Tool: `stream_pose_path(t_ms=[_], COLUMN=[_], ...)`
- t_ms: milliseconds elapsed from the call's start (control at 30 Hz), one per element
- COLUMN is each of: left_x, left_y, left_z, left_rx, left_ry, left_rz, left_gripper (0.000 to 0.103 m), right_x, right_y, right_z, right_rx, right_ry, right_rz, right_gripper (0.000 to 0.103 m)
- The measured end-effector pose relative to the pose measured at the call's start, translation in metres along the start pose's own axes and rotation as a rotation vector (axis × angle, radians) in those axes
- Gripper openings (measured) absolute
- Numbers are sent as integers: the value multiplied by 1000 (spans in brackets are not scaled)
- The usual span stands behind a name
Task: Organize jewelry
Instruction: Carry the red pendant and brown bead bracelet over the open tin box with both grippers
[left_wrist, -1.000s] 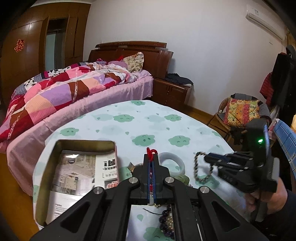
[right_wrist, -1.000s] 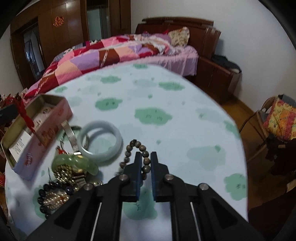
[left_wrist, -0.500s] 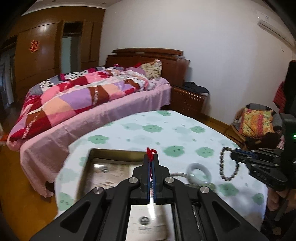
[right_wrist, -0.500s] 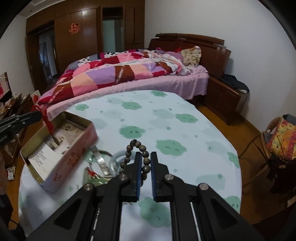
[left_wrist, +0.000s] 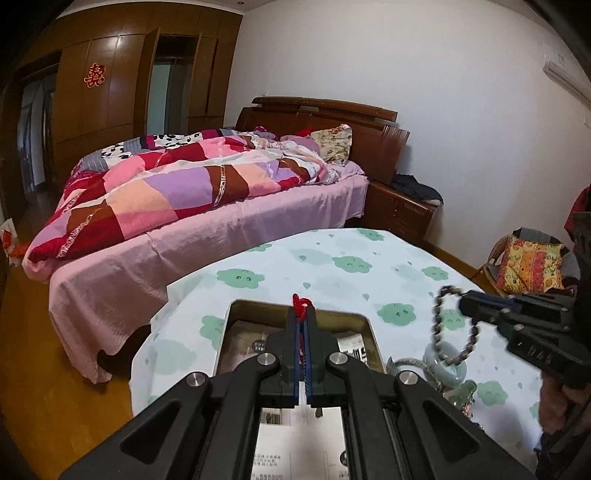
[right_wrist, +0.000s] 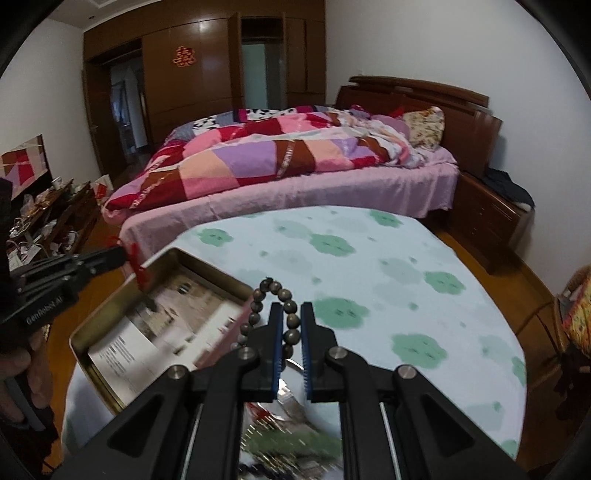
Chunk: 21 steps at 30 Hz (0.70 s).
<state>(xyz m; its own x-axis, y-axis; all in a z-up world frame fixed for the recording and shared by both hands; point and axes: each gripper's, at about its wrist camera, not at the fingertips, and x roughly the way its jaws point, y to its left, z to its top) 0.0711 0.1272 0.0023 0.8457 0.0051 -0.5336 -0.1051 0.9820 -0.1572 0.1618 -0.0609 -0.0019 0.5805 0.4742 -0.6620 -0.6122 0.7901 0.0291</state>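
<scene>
- The left gripper (left_wrist: 303, 325) hangs above the open tin box (left_wrist: 236, 314), its fingers pressed onto a red cord (left_wrist: 300, 304); from the right wrist view the cord dangles down into the box.
- The right gripper (right_wrist: 291, 325) pinches a brown bead bracelet (right_wrist: 275, 291), whose loop hangs in the air at the box's 3 o'clock side.
- Printed paper (right_wrist: 147, 339) lines the bottom of the box.
- On the cloud-patterned tabletop (left_wrist: 332, 258), a pale jade bangle (left_wrist: 443, 360) lies just beside the box at its 3 o'clock edge, below the bracelet.
- More trinkets sit near the bangle, too blurred to name.
- A bed (left_wrist: 221, 206) with a patchwork quilt stands at 12 o'clock.
</scene>
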Motion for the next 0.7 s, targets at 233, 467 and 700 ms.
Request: stream_pose_path(t_ms=[233, 467, 700], left_x=[17, 25, 31], left_y=[11, 16, 19], left_z=[0, -5, -7], left_rx=[-6, 7, 23], left_ry=[12, 33, 43], left_rz=[14, 40, 70], left_gripper=[0, 0, 0], right_x=[18, 43, 60], right_y=[27, 43, 47], right_z=[13, 13, 4], right_rx=[-41, -70, -76], right_ry=[-9, 23, 59], right_rz=[46, 62, 61], right_gripper=[11, 11, 11])
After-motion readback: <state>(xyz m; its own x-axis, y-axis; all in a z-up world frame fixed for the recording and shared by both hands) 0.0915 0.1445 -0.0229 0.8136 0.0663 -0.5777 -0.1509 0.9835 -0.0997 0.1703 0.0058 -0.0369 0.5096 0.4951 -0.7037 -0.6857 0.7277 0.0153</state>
